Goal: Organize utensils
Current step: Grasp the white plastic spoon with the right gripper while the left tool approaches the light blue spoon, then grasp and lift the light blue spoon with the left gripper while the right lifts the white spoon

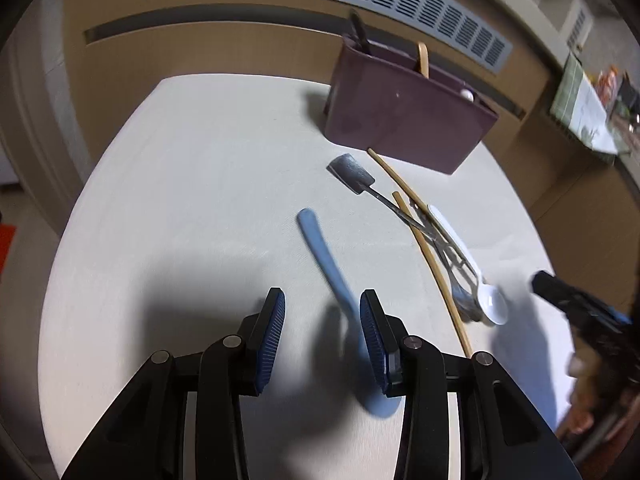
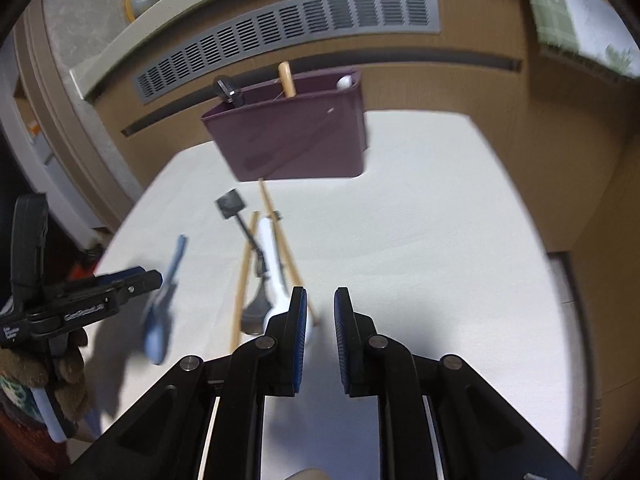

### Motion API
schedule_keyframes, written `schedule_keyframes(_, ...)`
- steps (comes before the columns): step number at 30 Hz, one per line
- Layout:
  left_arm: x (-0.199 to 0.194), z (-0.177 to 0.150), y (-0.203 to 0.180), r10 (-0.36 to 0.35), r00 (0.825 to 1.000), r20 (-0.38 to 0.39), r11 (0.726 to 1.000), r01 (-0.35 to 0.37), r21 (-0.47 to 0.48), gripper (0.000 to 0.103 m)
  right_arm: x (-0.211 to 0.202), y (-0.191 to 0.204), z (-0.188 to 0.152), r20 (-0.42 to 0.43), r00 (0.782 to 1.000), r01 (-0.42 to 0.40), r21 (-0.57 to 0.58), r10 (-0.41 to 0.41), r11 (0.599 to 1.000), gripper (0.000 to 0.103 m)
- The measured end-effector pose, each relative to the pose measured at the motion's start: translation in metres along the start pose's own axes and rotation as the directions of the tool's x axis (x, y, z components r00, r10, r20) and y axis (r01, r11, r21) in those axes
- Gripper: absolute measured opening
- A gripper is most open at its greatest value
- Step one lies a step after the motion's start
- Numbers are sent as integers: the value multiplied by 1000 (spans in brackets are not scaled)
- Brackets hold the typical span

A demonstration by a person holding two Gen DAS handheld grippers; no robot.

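My left gripper [image 1: 322, 336] hangs spread over the blue spoon [image 1: 320, 240], gripping nothing; my right gripper [image 2: 320, 336] stands narrowly apart, empty. I should centre on the handle, pinch squarely, then carry it to the purple caddy [image 1: 404, 120].

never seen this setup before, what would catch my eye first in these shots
The dark purple utensil holder stands at the far side of the white table, with a few handles poking out of it. In front of it lies a tangle of loose utensils: bamboo chopsticks, a metal spatula and a white spoon. Nearer, a light blue spoon lies under the open left gripper.
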State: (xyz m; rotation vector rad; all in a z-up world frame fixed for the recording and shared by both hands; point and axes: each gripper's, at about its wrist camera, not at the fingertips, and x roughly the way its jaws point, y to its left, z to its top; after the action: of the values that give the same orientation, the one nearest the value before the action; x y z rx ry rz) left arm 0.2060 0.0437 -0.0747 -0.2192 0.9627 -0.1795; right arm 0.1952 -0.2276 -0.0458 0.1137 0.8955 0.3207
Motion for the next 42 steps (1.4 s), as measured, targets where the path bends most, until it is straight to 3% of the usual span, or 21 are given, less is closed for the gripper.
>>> schedule_keyframes(4, -15, -7, 7, -3, 1000, 20, 1000, 4, -29, 40, 13, 9, 3, -15, 1000, -4, -88, 2, 996, 16)
schedule_keyframes(8, -19, -7, 15, -12, 999, 37, 998, 14, -60, 40, 23, 26, 16, -53, 995, -90, -195, 81, 977, 16)
schedule_keyframes(12, -15, -9, 20, -7, 1000, 16, 998, 8, -63, 40, 40, 44, 29, -55, 998, -36, -316, 19, 948, 16)
schedule_keyframes(19, -8, -12, 22, -28, 999, -16, 997, 27, -70, 40, 94, 38, 46, -158, 987, -71, -276, 27, 959, 16)
schedule_keyframes(21, -7, -12, 19, -34, 999, -19, 997, 33, -63, 40, 91, 36, 48, -119, 992, -64, -257, 34, 964, 12)
schedule_keyframes(22, -6, -12, 17, -38, 999, -23, 998, 36, -60, 40, 83, 34, 49, -81, 996, -62, -240, 44, 969, 4)
schedule_keyframes(26, 8, -6, 5, -47, 997, -56, 998, 44, -47, 40, 52, 21, 50, 22, 997, -63, -197, 69, 978, 4)
schedule_keyframes(31, 14, -2, -11, -37, 998, -49, 999, 36, -21, 40, 53, 11, 45, -106, 979, -193, -196, 175, 961, 11)
schedule_keyframes(34, 17, -2, -17, -21, 998, -54, 1000, 21, -2, 40, 62, 13, 43, -133, 978, -189, -231, 162, 954, 21)
schedule_keyframes(42, 13, -2, -6, -17, 998, -54, 1000, 16, -18, 40, 105, 27, 52, -218, 969, -178, -289, 117, 941, 23)
